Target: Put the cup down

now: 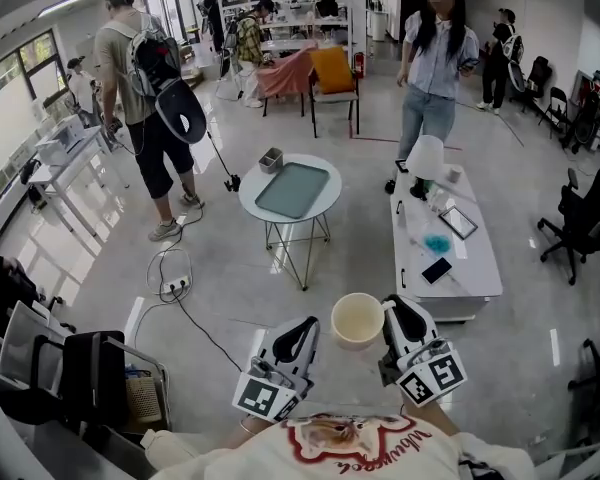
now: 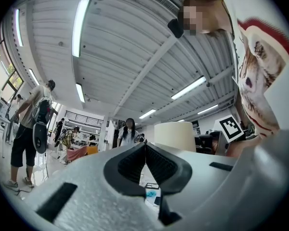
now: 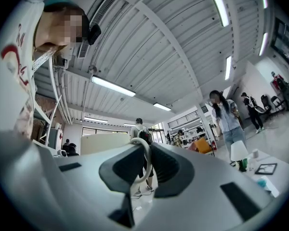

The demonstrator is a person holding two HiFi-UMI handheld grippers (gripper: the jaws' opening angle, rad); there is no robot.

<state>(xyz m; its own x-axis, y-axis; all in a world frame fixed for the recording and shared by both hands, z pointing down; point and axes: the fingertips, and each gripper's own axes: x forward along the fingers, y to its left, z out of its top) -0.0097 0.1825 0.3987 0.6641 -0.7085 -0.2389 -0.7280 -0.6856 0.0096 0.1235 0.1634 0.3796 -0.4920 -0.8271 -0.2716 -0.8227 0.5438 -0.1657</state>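
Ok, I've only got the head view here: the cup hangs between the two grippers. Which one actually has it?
Observer: The right gripper. Its own view shows the handle of the cup looped between its jaws, which are closed on it.
Operator: And the left one, is it gripping the cup too?
Observer: No. The left gripper view shows the left gripper with its jaws together and nothing between them. The cup shows off to the right of them, not in their grip.
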